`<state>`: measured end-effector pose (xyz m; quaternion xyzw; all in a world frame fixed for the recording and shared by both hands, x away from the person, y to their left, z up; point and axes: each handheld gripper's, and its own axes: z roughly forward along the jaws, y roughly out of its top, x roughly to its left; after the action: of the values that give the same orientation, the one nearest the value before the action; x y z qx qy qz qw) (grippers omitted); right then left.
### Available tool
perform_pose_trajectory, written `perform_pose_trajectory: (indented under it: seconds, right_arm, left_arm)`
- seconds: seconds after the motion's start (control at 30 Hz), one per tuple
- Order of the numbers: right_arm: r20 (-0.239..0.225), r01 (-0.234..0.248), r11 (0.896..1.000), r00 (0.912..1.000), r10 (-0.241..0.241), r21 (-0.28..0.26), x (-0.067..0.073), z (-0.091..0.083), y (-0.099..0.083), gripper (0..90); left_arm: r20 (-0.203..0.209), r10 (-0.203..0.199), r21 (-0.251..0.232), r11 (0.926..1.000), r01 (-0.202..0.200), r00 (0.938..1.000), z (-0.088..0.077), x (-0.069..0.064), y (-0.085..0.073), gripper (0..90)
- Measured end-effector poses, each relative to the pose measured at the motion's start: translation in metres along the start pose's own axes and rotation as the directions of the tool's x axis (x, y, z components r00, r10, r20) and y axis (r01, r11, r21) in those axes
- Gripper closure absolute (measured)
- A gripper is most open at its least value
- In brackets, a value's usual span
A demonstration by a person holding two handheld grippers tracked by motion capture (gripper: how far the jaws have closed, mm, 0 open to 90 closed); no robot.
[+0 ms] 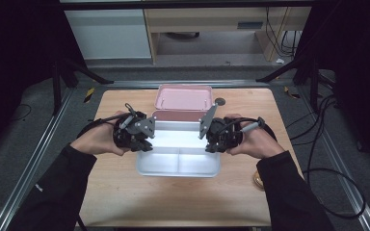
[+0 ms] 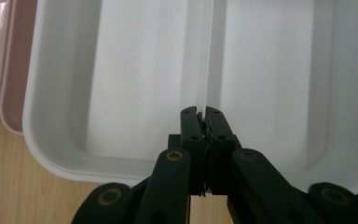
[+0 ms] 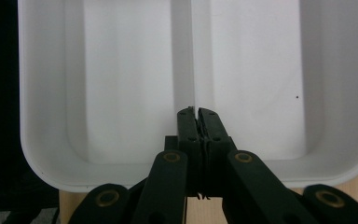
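Note:
A white two-compartment tray [image 1: 178, 173] sits at the table's middle, partly over a pink box [image 1: 178, 115] whose pink lid [image 1: 184, 97] lies open behind it. My left gripper [image 1: 147, 144] is at the tray's left side and my right gripper [image 1: 209, 144] at its right side. In the left gripper view the tray [image 2: 135, 93] lies under my left gripper [image 2: 202, 112], whose jaws are shut on the end of the centre divider. In the right gripper view my right gripper [image 3: 196, 111] is shut on the divider's other end over the tray [image 3: 126, 84]. The pink box [image 2: 11, 70] shows at the left.
A small dark round disc [image 1: 219, 101] lies on the wooden table [image 1: 125, 192] right of the pink lid. A small brownish object [image 1: 258, 180] sits by the right sleeve. Black cables [image 1: 318, 159] trail over the floor at the right.

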<state>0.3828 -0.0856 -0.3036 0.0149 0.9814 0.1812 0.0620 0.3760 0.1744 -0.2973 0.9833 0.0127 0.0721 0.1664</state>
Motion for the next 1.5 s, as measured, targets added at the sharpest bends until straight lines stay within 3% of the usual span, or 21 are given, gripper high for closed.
perform_pose_trajectory:
  seconds: [0.27,0.53,0.8,1.27,1.5]
  right_arm:
    - [-0.022,0.019,1.0,0.9996,-0.019,-0.002,0.028,0.006,-0.008,88.9]
    - [-0.039,0.02,1.0,0.999,-0.021,-0.012,0.06,0.024,-0.017,89.2]
    - [-0.077,0.014,1.0,0.9969,-0.015,-0.012,0.077,0.054,-0.028,89.0]
    - [-0.134,-0.056,0.998,0.9894,0.057,0.009,0.069,0.128,-0.056,88.2]
    - [-0.135,-0.06,0.998,0.989,0.061,0.016,0.068,0.146,-0.062,88.1]
  left_arm:
    - [0.015,0.003,0.004,1.0,-0.003,0.9999,0.009,-0.034,-0.001,88.8]
    - [0.046,0.012,0.009,0.9999,-0.012,0.9989,0.026,-0.063,-0.009,89.1]
    - [0.096,-0.013,0.017,0.9998,0.012,0.9953,0.06,-0.079,-0.022,89.2]
    - [0.147,-0.062,0.063,0.9966,0.053,0.9872,0.133,-0.07,-0.042,88.3]
    - [0.141,-0.059,0.081,0.9956,0.047,0.9882,0.152,-0.069,-0.045,88.2]
